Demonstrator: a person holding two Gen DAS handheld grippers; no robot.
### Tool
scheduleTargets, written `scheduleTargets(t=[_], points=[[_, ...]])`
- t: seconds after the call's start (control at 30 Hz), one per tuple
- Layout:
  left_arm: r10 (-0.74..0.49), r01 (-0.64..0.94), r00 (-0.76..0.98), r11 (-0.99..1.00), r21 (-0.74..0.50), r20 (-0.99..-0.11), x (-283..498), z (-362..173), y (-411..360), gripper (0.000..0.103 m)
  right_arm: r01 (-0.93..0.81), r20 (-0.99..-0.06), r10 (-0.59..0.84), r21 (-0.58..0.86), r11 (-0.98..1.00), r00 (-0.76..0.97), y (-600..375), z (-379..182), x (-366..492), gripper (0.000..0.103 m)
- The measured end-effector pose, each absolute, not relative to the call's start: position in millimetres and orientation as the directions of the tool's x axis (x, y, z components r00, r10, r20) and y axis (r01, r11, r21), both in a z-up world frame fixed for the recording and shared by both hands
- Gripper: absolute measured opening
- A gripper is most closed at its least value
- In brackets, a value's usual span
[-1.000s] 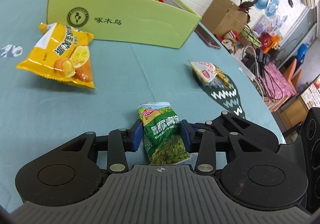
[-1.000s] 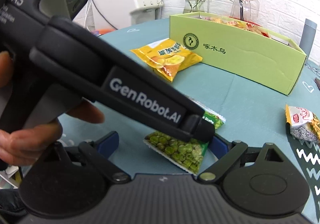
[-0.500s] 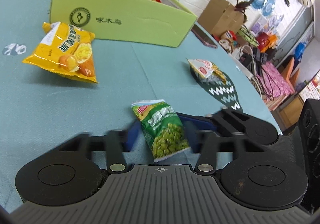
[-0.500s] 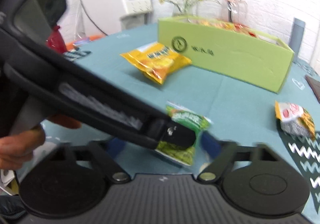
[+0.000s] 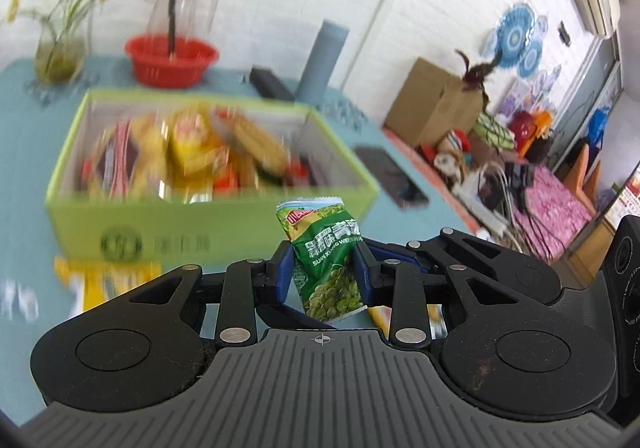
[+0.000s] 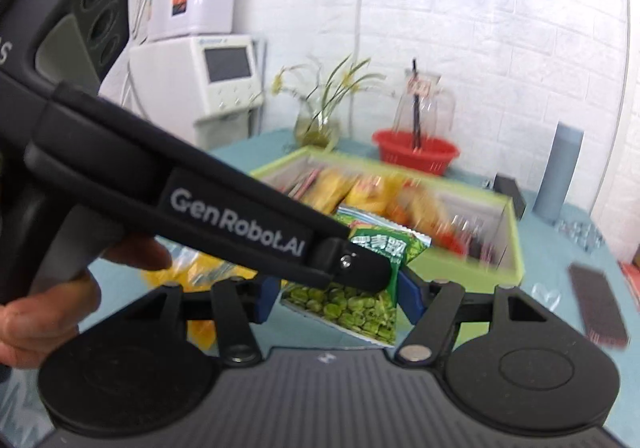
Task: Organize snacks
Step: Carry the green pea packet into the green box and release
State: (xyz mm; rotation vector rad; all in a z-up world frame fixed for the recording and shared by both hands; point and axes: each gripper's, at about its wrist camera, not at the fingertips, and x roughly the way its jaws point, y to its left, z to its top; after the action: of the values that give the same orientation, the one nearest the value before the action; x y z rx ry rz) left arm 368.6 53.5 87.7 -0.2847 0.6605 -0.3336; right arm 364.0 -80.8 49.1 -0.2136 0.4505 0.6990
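Observation:
My left gripper [image 5: 320, 276] is shut on a green pea snack packet [image 5: 326, 260] and holds it in the air, just short of the near wall of the light green box [image 5: 208, 232]. The box holds several snack packs, blurred. In the right wrist view the left gripper [image 6: 360, 268] crosses from the left with the green packet [image 6: 352, 304] in it. My right gripper [image 6: 336, 296] is open, its blue pads either side of and behind that packet. A yellow snack bag [image 5: 108, 280] lies on the table before the box.
The teal table [image 5: 24, 135] carries a red basket [image 5: 172, 59] with a glass jug, a plant vase [image 5: 56, 51], a grey cylinder [image 5: 322, 61] and a dark phone [image 5: 392, 175] right of the box. Clutter stands on the floor at the right.
My left gripper lifted the green packet off the table and carried it up toward the box. The right gripper followed, rising with it and staying open.

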Motion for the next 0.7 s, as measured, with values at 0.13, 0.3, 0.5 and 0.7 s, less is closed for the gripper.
scheduleTargets(t=[0.13,0.3,0.5,0.7], points=[[-0.353,0.192,0.768,0.923,-0.334,-0.534,421.5,104.9,58.1,0.009,-0.667,-0.466,0.575,-0.045,0.743,0.672,-77.5,63.7,420.5,0.071],[-0.319,0.139,0.746,0.933,-0.332,-0.585,472.6,85.4,74.0,0.010,-0.695,-0.527,0.590,-0.002,0.719,0.612,-62.8,45.3,472.5,0.071],[-0.352,0.139,0.725,0.916,-0.376,-0.591,479.2,60.3,90.5,0.028,-0.688,-0.542,0.597,0.047,0.724,0.591,-62.0,29.0,487.7,0.083],[-0.337,0.181,0.803,0.924,-0.337,-0.491,437.5,93.6,82.2,0.052,-0.701,-0.453,0.602,-0.075,0.709,0.658,-88.4,60.8,432.4,0.094]])
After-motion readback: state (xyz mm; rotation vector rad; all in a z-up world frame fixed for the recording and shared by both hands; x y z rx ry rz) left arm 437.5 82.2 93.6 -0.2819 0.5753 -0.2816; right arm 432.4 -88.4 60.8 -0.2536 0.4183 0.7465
